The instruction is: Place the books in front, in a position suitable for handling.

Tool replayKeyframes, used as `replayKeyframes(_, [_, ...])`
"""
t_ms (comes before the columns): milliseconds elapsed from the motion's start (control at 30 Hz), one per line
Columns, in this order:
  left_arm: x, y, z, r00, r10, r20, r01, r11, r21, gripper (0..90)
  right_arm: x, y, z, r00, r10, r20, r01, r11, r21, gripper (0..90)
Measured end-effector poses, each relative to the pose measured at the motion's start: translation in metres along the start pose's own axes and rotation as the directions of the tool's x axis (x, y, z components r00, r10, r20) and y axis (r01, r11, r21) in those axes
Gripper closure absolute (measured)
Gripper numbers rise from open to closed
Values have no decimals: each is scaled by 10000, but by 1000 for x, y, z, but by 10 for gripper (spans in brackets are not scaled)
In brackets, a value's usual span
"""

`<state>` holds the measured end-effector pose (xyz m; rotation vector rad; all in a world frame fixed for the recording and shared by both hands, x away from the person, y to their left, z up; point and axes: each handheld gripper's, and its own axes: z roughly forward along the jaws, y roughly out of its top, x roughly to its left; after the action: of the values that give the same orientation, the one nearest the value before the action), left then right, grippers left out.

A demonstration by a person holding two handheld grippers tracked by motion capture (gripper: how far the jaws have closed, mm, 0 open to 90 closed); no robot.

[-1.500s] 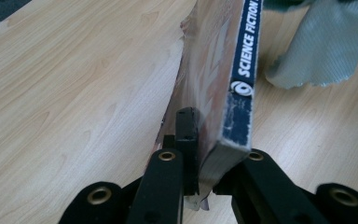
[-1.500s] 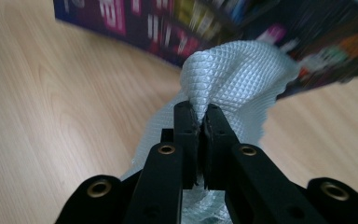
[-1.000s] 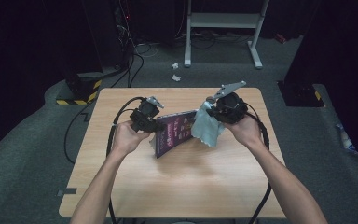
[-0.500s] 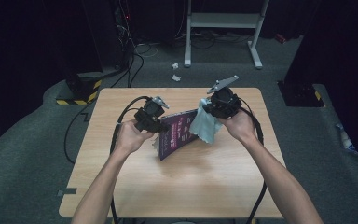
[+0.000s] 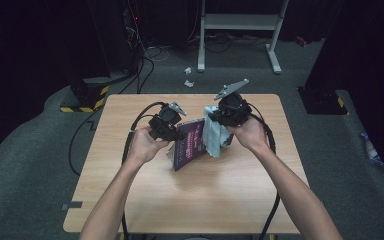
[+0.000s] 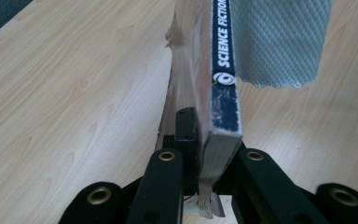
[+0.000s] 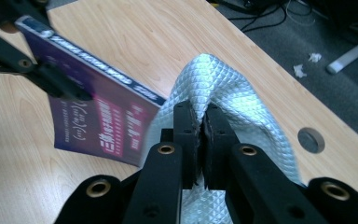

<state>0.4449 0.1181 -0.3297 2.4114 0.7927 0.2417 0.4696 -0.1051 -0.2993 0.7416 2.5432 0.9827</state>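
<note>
Dark room, grey floor, cables behind. Wooden bench [image 5: 145,185] mostly bare. Book [image 5: 192,142] held tilted above bench centre, left claw [image 6: 199,154] clamped on its lower spine corner. Right claw [image 7: 201,135] pinched shut on a quilted cloth [image 5: 213,132], which hangs against the cover. To wipe well, judged: keep the book steady, drag the cloth flat along the cover, light pressure, no tugging against the pages.

Probably lab: dark curtains [image 5: 30,45], floor cables [image 5: 145,55].

book [image 5: 190,142] above table [image 5: 130,185], cloth [image 5: 212,132] right of it
</note>
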Motion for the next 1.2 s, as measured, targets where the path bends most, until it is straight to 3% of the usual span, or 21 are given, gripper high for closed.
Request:
replayKeyframes(33, [0, 0, 0, 10000, 9, 7, -9, 10000, -12, 840, -5, -2, -1, 9996, 273, 13, -273, 9996, 37, 857])
replayKeyframes(267, [-2, 2, 1, 10000, 45, 30, -44, 10000, -76, 840, -17, -7, -3, 9964, 842, 113, -844, 9962, 235, 857])
replayKeyframes(533, [-1, 3, 2, 10000, -71, 22, 72, 9999, -110, 840, 11, 11, 1, 9988, 55, -496, -59, 9999, -86, 857])
replayKeyframes(733, [0, 2, 2, 9999, -106, 3, 106, 9999, -131, 840, 33, 29, 4, 9917, -386, -1225, 324, 9981, -519, 857])
replayKeyframes(833, [1, 1, 2, 9999, -153, 62, 154, 9998, -134, 840, 41, 34, 5, 9903, -550, -1279, 484, 9974, -540, 857])
replayKeyframes(1000, [-1, 0, 2, 9999, -132, 89, 133, 9998, -134, 840, 33, 30, 6, 9891, -243, -1450, 175, 9987, -476, 857])
replayKeyframes(1200, [-1, 1, 2, 9999, -24, 114, 25, 9999, -106, 840, 18, 20, 3, 9943, 182, -1048, -205, 9996, -207, 858])
